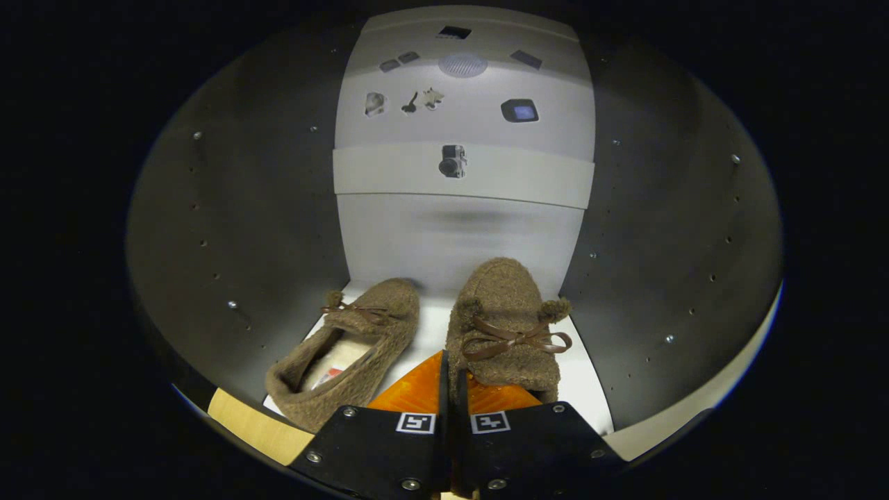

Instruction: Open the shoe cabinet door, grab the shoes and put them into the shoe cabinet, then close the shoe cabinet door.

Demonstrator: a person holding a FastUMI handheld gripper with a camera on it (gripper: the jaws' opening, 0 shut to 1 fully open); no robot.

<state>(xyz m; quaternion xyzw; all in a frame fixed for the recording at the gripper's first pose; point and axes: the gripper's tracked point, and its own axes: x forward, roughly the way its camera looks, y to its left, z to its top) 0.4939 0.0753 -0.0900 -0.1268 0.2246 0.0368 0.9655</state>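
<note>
So the gripper (451, 389) has its two fingers squeezed almost flat together, just a thin slit between them, and that slit runs right up to the heel edge of the right-hand shoe (505, 326). Looks like they're pinching the back rim of it, but the rim itself is hidden behind the fingers, so can't say for sure they're both pressing on it.

That shoe is a fuzzy brown slipper with a little leather bow (515, 339) and pom-poms, toe pointing to the back of the shoe cabinet (243, 229). It sits on the white shelf floor (587, 389) inside, dark side walls either side, pale back panel (458, 236) behind.

The other slipper (347, 354) is just to the left, also on the shelf floor, angled a bit, opening showing a light lining. The two are close but not touching as far as I can see
</note>
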